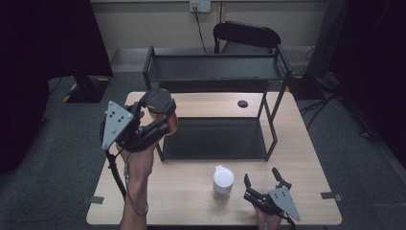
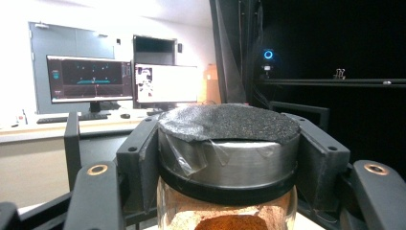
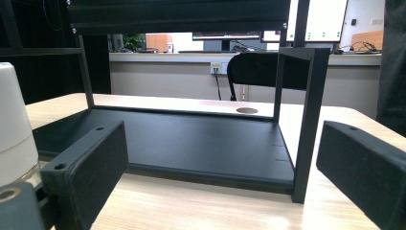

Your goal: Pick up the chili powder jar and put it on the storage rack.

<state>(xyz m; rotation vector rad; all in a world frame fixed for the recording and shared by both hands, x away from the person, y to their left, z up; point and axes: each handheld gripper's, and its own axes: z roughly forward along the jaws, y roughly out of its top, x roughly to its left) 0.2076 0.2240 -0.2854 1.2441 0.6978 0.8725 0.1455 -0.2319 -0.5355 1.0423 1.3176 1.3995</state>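
item: spice jar [image 2: 229, 158], being gripped under its lid by left gripper [image 1: 160, 120]; keeping upright while clearing rack [image 1: 213, 67]; right gripper [image 1: 262, 184] resting, jaws apart.

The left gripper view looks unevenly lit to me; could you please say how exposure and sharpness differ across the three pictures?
Left gripper view: the monitors and wall behind the jar are washed out, the right side near black, the jar lid sharp. Right gripper view: evenly lit, with the near jaws and white bottle soft. High view: the table is well lit, its corners fall into darkness.
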